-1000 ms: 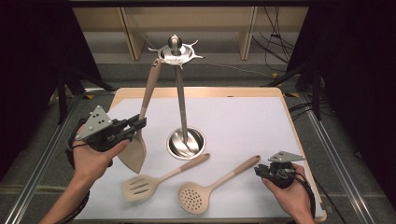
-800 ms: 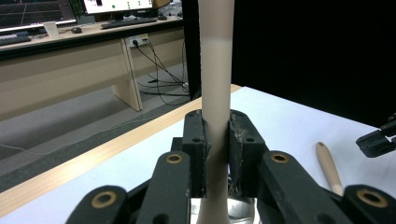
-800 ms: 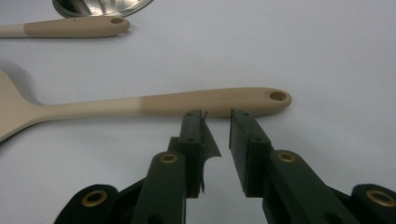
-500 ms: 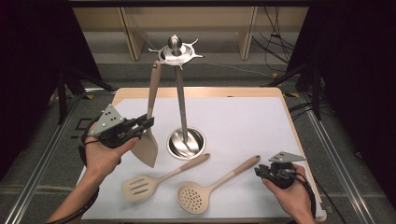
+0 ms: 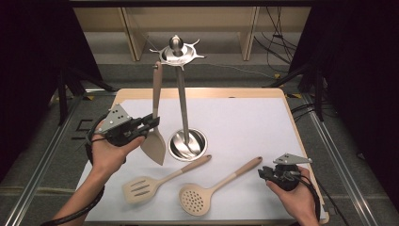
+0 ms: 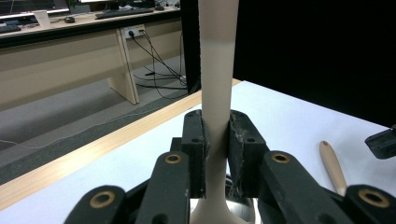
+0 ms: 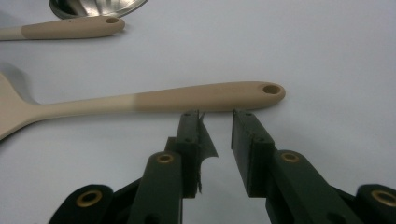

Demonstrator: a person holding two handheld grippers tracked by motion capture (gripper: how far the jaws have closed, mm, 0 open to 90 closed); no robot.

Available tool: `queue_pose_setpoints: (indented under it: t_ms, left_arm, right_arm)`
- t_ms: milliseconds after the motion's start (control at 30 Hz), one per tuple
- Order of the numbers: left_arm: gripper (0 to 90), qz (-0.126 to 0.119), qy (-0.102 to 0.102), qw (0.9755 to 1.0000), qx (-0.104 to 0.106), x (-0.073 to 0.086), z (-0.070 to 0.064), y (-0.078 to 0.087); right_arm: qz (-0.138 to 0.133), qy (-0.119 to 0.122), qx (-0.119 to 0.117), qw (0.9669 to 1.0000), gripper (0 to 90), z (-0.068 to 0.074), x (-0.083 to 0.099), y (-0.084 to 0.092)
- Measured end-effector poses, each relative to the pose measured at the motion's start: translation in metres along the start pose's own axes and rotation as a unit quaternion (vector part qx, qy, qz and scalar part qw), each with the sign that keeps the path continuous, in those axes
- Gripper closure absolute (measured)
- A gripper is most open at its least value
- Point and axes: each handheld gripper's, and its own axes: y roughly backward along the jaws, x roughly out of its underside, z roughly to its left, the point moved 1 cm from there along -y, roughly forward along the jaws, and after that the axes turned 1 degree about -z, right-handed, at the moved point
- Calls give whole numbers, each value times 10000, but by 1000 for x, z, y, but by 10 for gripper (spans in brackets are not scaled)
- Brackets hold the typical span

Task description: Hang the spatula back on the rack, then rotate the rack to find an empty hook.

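Clamping the hanging spatula (image 5: 155,141) at nine o'clock of the stand (image 5: 181,101), left gripper (image 5: 151,123); right gripper (image 5: 261,173) just opened wide, empty.

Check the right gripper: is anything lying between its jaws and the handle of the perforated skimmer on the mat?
Nothing visible. The right gripper has open jaws, just been widening, with nothing between them, right at the skimmer handle. Only bare white mat surrounds it; the slotted turner handle lies farther off.

In the left gripper view the spatula (image 6: 217,70) handle runs off at twelve o'clock; its blade is cut off at six.
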Motion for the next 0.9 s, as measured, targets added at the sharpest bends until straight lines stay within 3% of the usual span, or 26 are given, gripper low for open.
queue_pose_setpoints:
  t_ms: [200,233,333,367,400,433,500,533,567,600,633,667,733,800,900]
  left_arm:
    - [763,-10,18,10000,1,-2,-1,0]
    - [759,-2,21,10000,-1,-2,-1,1]
    - [744,1,9,10000,10,-2,-1,4]
    - [744,-9,7,10000,38,-3,-1,6]
    - [746,-49,18,10000,44,-6,-2,10]
    - [759,-70,38,10000,55,-8,-2,11]
    - [795,-190,115,9997,78,-14,-3,14]
    - [819,-190,115,9997,78,-14,-3,14]
    - [838,-264,142,9995,76,-19,-4,16]
    - [854,-405,226,9988,133,-27,-7,18]
    - [866,-405,226,9988,133,-27,-7,18]
    - [879,-511,249,9982,164,-37,-10,21]
    - [890,-629,260,9976,158,-47,-13,22]
    - [893,-744,293,9966,187,-57,-15,24]
    - [894,-898,314,9953,195,-71,-16,25]
  right_arm:
    - [-31,4,-41,10000,726,1,-1,0]
    - [40,-110,-16,9999,726,2,-1,1]
    - [-38,-32,33,10000,725,2,-1,1]
    - [64,-99,71,9999,725,3,-2,3]
    - [-52,137,72,9999,725,0,-3,1]
    - [-52,152,25,9999,725,0,-3,0]
    - [21,-108,29,9999,727,3,-4,1]
    - [21,-108,29,9999,727,3,-4,1]
    - [-10,-7,72,10000,729,2,-5,1]
    - [12,-100,61,9999,731,3,-5,1]
    - [25,-64,67,10000,731,3,-5,1]
    - [48,-65,66,9999,733,3,-5,2]
    - [36,94,67,9999,736,1,-4,1]
    - [32,-59,31,10000,740,3,-4,1]
    - [59,-72,67,9999,744,4,-5,2]
